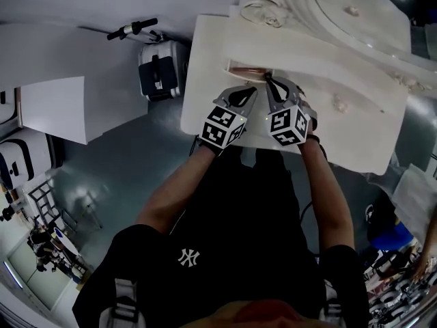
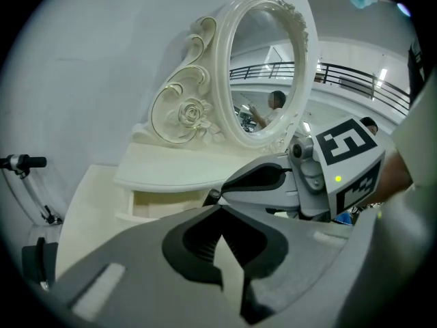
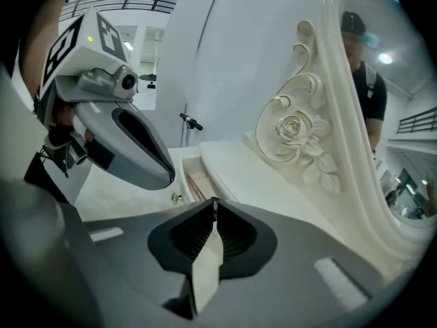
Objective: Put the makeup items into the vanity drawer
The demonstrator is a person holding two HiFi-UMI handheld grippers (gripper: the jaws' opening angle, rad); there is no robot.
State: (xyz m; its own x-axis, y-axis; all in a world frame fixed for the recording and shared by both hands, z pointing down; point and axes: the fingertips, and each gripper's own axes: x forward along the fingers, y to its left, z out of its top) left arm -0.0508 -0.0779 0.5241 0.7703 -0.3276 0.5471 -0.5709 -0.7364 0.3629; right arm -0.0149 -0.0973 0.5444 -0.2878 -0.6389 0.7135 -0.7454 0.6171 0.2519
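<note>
Cream-white lacquer covered the vanity (image 3: 254, 178) ahead of both tongs, and carved roses and gold-edged scrolls framed its oval mirror (image 2: 268, 60). We held the left tongs (image 2: 218, 214) clenched, tip pressed to tip. The right tongs (image 3: 214, 203) were clenched the same way. We could not tell whether anything thin sat in that pinch.

From the head view the two tongs lay side by side, close together, both aimed at the vanity drawer (image 3: 185, 176). The drawer was small and shallow and stood pulled open beneath the vanity's raised top shelf. It sat just beyond the tips of the right tongs and a little to their left. A small gold knob (image 3: 176, 197) showed on its front, nearer those tips. Seen from the left tongs, the same drawer was ahead and to the left of the tips. The right tongs reached in from the right, just above and past the left pair.

The makeup items (image 3: 196, 185) lay inside the drawer. They looked like slender pinkish-red sticks lying lengthwise along the drawer's floor, pointing away from the right tongs. They were too small for us to make out any caps or labels. From the head view they showed only as a reddish-brown strip in the open drawer, just ahead of both pairs of tips.
</note>
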